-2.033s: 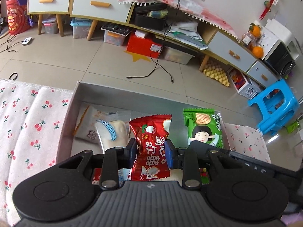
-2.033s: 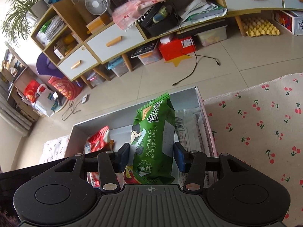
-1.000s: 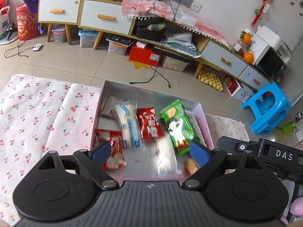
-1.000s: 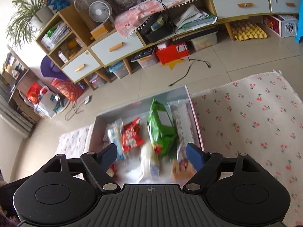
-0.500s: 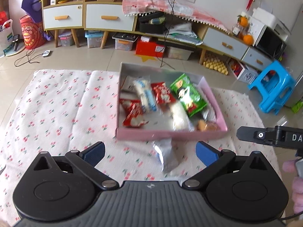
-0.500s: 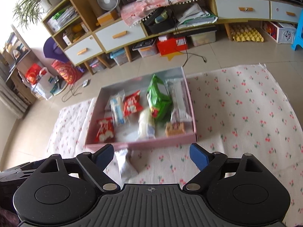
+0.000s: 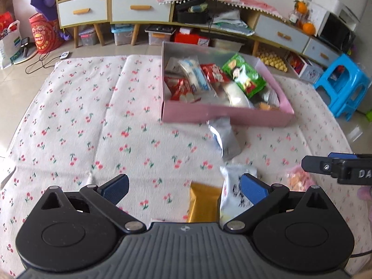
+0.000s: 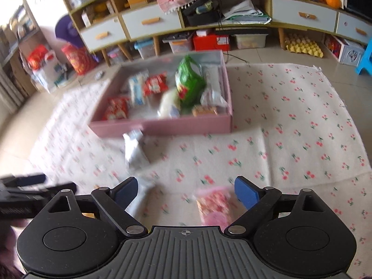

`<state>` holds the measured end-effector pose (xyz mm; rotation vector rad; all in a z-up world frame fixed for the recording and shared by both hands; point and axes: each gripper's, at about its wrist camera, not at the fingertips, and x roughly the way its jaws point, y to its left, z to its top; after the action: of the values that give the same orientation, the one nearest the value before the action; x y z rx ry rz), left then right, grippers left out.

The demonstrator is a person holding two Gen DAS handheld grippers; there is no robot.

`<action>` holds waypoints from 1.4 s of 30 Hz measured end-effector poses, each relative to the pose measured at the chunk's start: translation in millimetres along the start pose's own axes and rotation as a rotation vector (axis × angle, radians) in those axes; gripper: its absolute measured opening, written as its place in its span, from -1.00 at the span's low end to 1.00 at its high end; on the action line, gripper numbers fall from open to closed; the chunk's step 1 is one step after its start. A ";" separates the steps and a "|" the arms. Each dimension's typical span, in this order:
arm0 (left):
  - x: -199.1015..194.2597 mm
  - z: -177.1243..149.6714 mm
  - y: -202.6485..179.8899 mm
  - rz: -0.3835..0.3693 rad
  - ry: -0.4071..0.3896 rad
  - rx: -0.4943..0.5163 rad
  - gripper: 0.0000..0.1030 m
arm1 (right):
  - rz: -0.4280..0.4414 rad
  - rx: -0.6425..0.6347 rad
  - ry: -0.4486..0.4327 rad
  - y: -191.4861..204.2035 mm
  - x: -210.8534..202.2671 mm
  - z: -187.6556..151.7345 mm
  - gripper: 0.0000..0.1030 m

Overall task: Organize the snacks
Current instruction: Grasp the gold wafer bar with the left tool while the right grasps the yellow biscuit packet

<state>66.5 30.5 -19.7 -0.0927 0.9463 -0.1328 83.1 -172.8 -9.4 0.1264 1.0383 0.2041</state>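
A pink box (image 7: pixel 227 114) (image 8: pixel 162 126) on the cherry-print cloth holds several snack packs, among them a green bag (image 7: pixel 243 75) (image 8: pixel 189 81) and red packs (image 7: pixel 181 88). A silver pack (image 7: pixel 224 137) (image 8: pixel 133 148) lies on the cloth just in front of the box. My left gripper (image 7: pixel 183 189) is open and empty above a gold pack (image 7: pixel 202 201) and a white pack (image 7: pixel 233 190). My right gripper (image 8: pixel 186 191) is open and empty above a pink pack (image 8: pixel 215 204).
The cherry-print cloth (image 7: pixel 93 121) covers the floor around the box. Cabinets with drawers (image 7: pixel 139 9) and storage bins line the far wall. A blue stool (image 7: pixel 341 88) stands at the right. The right gripper's arm (image 7: pixel 337 167) shows in the left wrist view.
Both grippers let go of their snacks in the box, opened, and pulled back and away. Loose packs near me have now come into view under them.
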 end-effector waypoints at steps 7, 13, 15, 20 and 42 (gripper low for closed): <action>1.3 -28.7 2.2 -0.002 -0.021 0.099 0.98 | 0.008 -0.156 -0.017 4.9 0.5 -33.5 0.80; -1.3 -47.4 5.6 -0.073 -0.048 0.129 0.96 | 0.068 -0.207 -0.051 9.7 -6.8 -57.0 0.80; -1.0 -53.8 6.7 -0.084 -0.046 0.147 0.92 | 0.091 -0.240 -0.065 13.3 -9.1 -64.8 0.81; -4.2 -60.5 5.0 -0.117 -0.070 0.201 0.73 | 0.143 -0.325 -0.055 21.8 -6.0 -84.0 0.82; 18.5 -52.1 -14.2 -0.110 -0.005 0.240 -0.05 | 0.191 -0.462 0.028 55.7 9.8 -111.2 0.84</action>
<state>33.8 12.6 -62.9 0.0764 0.9136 -0.3463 -14.2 -115.5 -62.4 -0.1971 0.9827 0.6140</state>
